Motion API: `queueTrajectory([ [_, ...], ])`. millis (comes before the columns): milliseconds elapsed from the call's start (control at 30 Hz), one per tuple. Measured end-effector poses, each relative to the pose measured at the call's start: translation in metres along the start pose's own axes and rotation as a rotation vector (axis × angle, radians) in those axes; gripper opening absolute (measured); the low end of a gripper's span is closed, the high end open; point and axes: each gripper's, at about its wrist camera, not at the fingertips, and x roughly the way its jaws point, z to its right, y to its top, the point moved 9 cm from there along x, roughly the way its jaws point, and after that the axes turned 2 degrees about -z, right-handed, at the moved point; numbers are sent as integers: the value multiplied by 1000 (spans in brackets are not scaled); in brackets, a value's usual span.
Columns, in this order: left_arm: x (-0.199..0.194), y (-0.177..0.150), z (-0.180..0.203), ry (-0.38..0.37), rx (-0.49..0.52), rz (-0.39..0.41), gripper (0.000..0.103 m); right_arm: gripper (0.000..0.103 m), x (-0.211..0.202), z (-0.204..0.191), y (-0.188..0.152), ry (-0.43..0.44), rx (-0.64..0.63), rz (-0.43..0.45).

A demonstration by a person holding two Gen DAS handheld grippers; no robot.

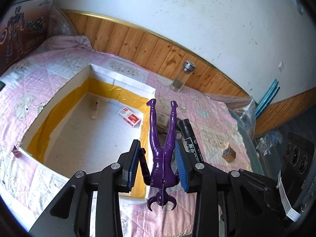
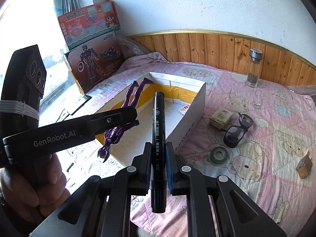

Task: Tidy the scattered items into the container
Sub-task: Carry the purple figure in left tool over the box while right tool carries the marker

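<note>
The right gripper clamps a black marker upright, jaws tight. At ten o'clock, the left gripper pinches a purple figure by the torso, half-open, legs forward. Both are likely bound for the white box beyond, at twelve.

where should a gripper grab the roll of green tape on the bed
The tape roll lies flat on the quilt, hole up, clear of the glasses. Come straight down from above and pinch one side of the ring, one finger in the hole and one outside. Probably safer than spanning its full width.
</note>
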Motion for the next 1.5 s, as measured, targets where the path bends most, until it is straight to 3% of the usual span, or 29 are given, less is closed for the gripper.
queueTrajectory([
  [500, 14, 37, -64, 88, -65, -21, 36, 14, 59, -23, 43, 83, 6, -68],
  [867, 48, 52, -106, 145, -124, -122, 36, 14, 106, -19, 65, 95, 51, -164],
  [1267, 76, 62, -136, 234, -119, -222, 36, 14, 158, -10, 81, 106, 130, -299],
  [1500, 101, 57, -158, 291, -132, -318, 36, 14, 192, -5, 86, 92, 198, -388],
])
